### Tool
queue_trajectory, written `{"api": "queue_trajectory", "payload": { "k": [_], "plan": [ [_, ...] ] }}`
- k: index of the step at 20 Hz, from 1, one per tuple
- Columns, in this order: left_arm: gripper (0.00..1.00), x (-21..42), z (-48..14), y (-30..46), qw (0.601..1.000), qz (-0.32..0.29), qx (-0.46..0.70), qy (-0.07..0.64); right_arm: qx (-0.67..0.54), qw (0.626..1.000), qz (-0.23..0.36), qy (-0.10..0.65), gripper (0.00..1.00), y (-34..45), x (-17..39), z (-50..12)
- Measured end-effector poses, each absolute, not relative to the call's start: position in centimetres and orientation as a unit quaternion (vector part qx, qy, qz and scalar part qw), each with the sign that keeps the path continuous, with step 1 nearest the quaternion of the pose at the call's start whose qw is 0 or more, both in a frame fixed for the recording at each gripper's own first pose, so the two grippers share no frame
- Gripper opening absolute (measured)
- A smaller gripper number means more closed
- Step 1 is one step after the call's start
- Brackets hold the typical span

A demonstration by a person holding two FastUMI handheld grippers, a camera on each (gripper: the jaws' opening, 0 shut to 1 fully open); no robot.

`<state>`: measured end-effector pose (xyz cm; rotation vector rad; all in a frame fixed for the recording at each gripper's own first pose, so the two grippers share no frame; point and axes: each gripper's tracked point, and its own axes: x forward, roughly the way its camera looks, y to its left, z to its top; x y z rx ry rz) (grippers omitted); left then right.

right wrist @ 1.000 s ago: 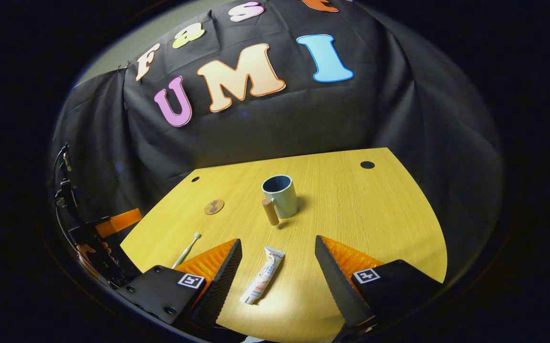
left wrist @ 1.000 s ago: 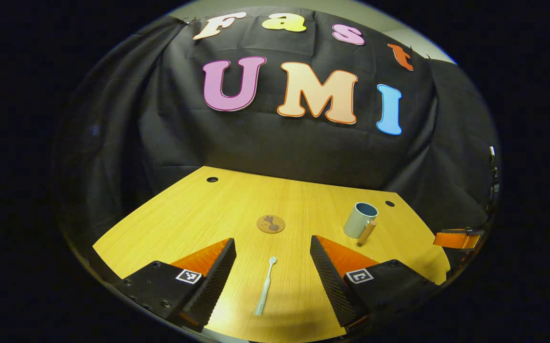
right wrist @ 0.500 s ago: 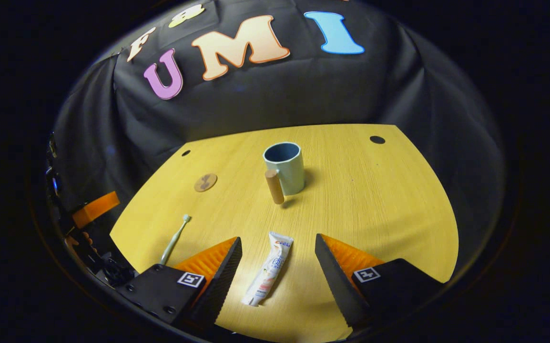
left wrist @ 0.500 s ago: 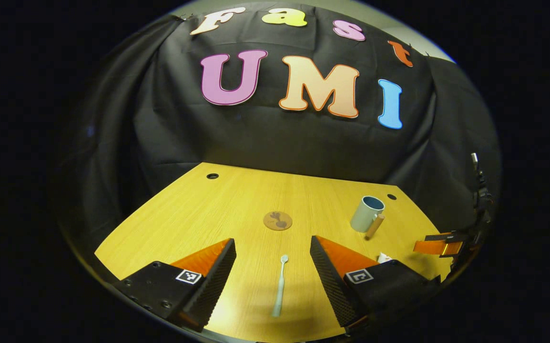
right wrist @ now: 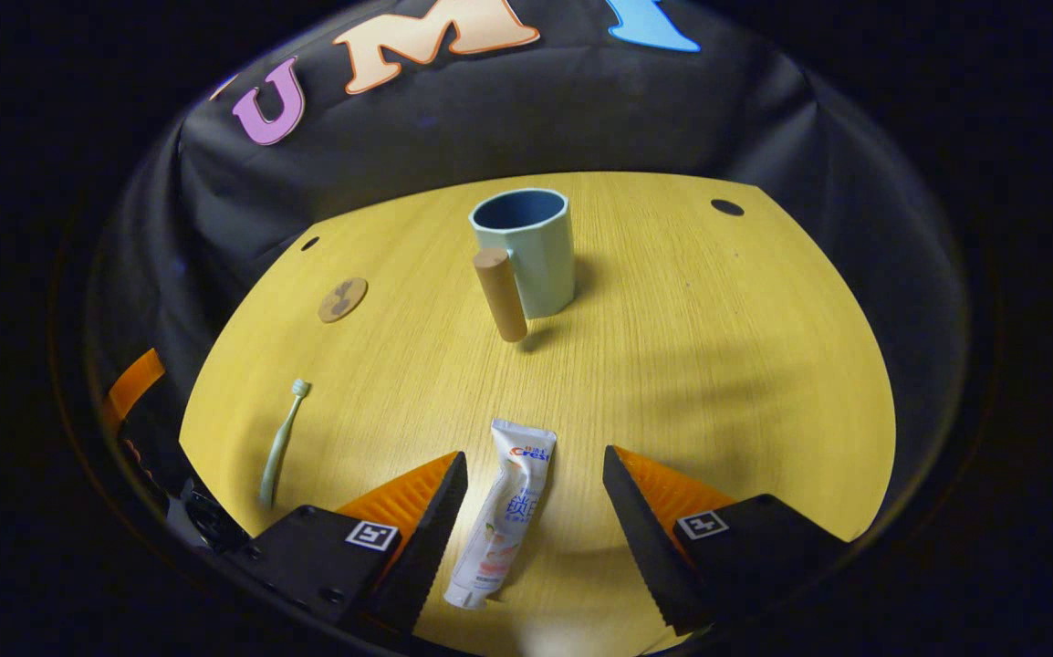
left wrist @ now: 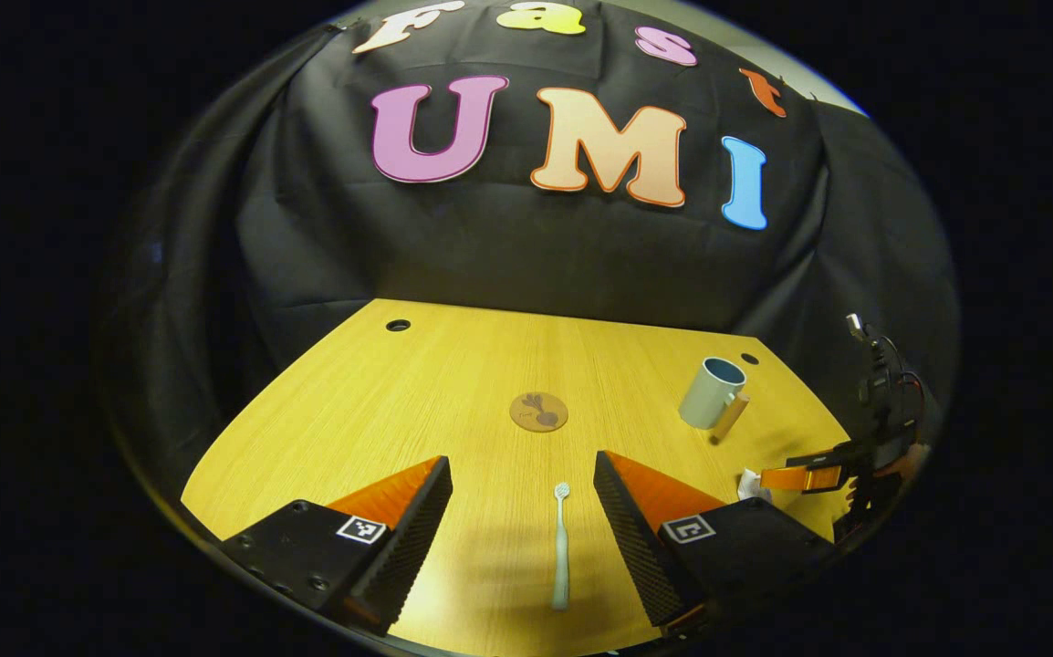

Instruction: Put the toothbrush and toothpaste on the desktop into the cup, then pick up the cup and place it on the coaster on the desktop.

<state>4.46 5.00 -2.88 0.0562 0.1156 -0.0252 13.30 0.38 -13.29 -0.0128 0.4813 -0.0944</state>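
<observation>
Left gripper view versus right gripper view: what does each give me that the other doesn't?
Left gripper view: the left gripper, open, with the toothbrush lined up between its fingers. Right gripper view: the right gripper, open, with the whole toothpaste tube between its fingers. Both: the upright cup, the bare coaster, the toothbrush flat on the desktop.

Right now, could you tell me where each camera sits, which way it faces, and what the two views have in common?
Left gripper view: rides the left claw, facing down the desk at the toothbrush between its open fingers; the coaster lies beyond.
Right gripper view: rides the right claw, tilted down over the toothpaste tube between its open fingers, the cup ahead.
Shared: desk, cup, coaster, toothbrush.
</observation>
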Motion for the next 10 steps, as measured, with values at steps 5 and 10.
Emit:
{"api": "queue_trajectory", "payload": {
  "k": [5,10],
  "plan": [
    [0.93,5.7,-2.8,4.9,0.996,-0.034,0.041,0.065,-0.005,0.962,-0.063,0.265,0.87,0.5,14.1,-15.0],
    [0.93,6.6,-3.1,4.5,0.995,-0.049,0.047,0.074,0.002,0.954,-0.078,0.291,0.65,0.4,14.2,-16.2]
  ]
}}
